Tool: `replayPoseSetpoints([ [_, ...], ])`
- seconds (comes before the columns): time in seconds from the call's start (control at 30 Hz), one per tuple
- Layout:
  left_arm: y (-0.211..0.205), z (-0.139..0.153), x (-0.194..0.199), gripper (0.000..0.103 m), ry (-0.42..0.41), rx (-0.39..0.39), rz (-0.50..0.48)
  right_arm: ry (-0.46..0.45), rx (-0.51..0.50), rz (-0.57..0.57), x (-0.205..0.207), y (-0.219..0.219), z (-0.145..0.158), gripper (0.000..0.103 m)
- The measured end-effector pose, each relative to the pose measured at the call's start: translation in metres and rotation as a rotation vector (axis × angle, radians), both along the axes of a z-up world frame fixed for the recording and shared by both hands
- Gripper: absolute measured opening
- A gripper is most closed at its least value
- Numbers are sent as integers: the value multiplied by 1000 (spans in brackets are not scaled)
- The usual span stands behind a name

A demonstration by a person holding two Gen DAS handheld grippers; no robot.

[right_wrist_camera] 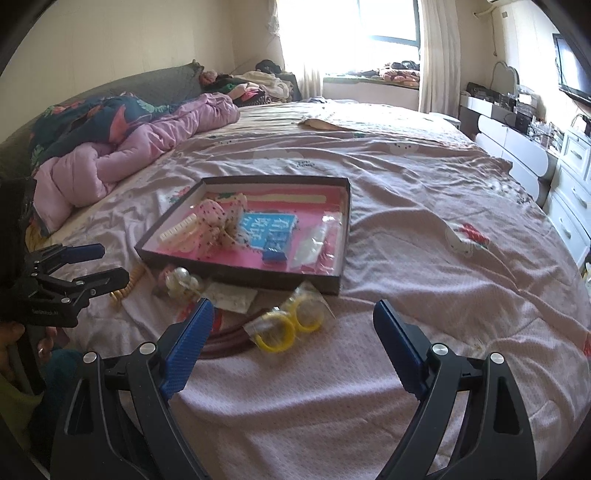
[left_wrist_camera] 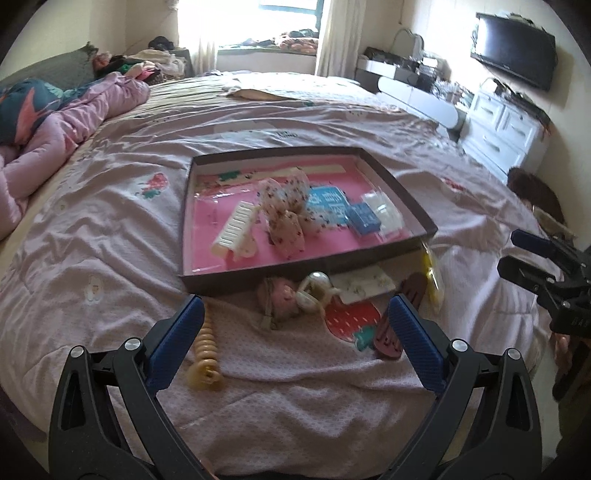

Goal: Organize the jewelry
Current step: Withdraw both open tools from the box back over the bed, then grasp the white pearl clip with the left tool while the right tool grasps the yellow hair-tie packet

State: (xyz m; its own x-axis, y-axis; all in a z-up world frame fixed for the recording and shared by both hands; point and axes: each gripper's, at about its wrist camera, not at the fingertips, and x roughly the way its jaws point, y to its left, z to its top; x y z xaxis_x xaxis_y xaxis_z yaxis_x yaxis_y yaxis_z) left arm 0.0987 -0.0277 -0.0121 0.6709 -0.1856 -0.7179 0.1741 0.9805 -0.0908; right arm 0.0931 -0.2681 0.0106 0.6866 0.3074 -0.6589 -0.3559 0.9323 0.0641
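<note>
A shallow dark box with a pink floor (left_wrist_camera: 424, 221) (right_wrist_camera: 340, 284) lies on the bed, holding a white comb clip (left_wrist_camera: 232, 229), a dotted fabric bow (left_wrist_camera: 288, 206) and blue packets (left_wrist_camera: 328, 206). In front of it lie a pink scrunchie (left_wrist_camera: 280, 299), a pearl clip (left_wrist_camera: 314, 288), a card of earrings (left_wrist_camera: 364, 282), a beige spiral hair tie (left_wrist_camera: 205, 350), a maroon hair clip (left_wrist_camera: 388, 332) and bagged yellow rings (right_wrist_camera: 291, 325). My left gripper (left_wrist_camera: 295, 314) is open above the scrunchie. My right gripper (right_wrist_camera: 293, 317) is open above the yellow rings.
The pink bedsheet (left_wrist_camera: 110, 240) spreads all around. A rumpled pink quilt (left_wrist_camera: 55, 140) lies at the left. A white dresser (left_wrist_camera: 506, 129) and a wall TV (left_wrist_camera: 513, 51) stand at the right. A window (right_wrist_camera: 369, 29) is at the back.
</note>
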Motion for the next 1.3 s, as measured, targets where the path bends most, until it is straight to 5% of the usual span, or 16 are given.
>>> replayPoseSetpoints([
  [0.53,-26,-25,10,90,83,16,-83,49,-22,-22,1,-11,-33,85],
  [0.83,-24,-34,31,52,106,-44,-93,73,-3,-15,9,-6,-43,85],
  [1.3,-35,-44,56,41,114,84,-228,123,10,-24,26,-2,-60,85],
])
